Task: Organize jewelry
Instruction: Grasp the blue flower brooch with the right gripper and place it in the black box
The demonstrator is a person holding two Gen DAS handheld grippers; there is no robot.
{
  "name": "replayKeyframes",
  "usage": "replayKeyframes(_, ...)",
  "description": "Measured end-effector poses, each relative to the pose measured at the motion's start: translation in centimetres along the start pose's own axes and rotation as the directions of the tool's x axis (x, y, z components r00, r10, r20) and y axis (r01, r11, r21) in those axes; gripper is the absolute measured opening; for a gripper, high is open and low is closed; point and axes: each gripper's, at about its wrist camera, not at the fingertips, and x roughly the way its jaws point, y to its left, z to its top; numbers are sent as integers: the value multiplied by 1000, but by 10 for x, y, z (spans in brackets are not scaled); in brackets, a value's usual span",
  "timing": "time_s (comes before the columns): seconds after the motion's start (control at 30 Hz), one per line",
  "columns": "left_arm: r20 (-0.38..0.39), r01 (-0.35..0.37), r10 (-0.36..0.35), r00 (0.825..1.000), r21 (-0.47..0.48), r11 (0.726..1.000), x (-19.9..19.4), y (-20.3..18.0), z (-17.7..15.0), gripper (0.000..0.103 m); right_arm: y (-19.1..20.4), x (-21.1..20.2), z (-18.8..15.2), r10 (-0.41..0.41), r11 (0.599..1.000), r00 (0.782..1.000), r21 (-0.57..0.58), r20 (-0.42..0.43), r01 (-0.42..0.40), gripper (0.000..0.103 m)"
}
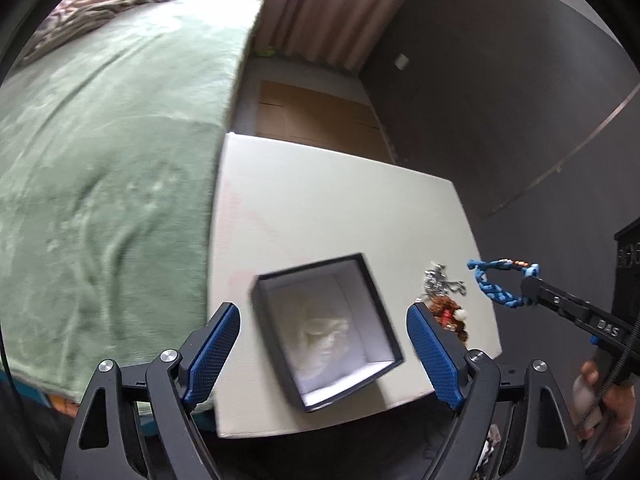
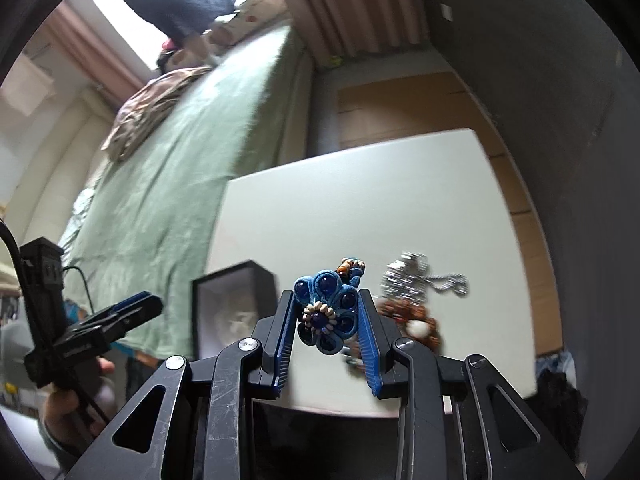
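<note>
At the far left lies a bed under a green blanket, its long edge running right beside the white tabletop. The left gripper hovers over the near part of that tabletop with its jaws spread wide and nothing between them; the open black jewelry box sits on the tabletop in the gap, white-lined, with a crumpled white cloth inside.

Just right of the box, 2 pieces rest on the tabletop: a silver chain piece farther back, and a brown beaded piece with a white bead nearer, the two close together (whether they touch is unclear).

Further right, the right gripper is raised above the tabletop with its jaws closed on a blue bracelet. From the right wrist view its blue flower ornament with dark beads sits pinched between the blue pads. From the left wrist view the braided blue band loops out past the gripper tip, clear of the tabletop's right edge. Pinkish curtains and a dark wall stand behind.
</note>
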Motion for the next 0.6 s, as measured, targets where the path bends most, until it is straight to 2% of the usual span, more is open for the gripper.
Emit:
replayKeyframes(0.23, 28, -51, 53, 998, -42, 998, -21, 30, -8, 86, 48, 19, 3, 71, 995, 997, -71, -27, -73, 31)
replayKeyframes(0.43, 62, -84, 87, 994, -43, 996, -41, 49, -16, 86, 83, 42, -4, 160, 982, 984, -86, -77, -166, 33)
replayKeyframes(0.47, 68, -85, 88, 994, -47, 995, -44, 52, -17, 86, 87, 47, -5, 169, 981, 981, -79, -92, -176, 37)
replayKeyframes(0.5, 74, -86, 90, 993, -51, 995, -46, 55, -17, 86, 89, 53, -5, 159, 984, 981, -67, -112, -167, 45)
replayKeyframes(0.57, 82, -77, 82, 993, -54, 996, -50, 57, -18, 86, 90, 57, -7, 127, 990, 983, -44, -130, -134, 53)
replayKeyframes(0.6, 84, -71, 75, 994, -52, 996, -51, 57, -19, 86, 88, 54, -10, 115, 992, 986, -34, -118, -120, 54)
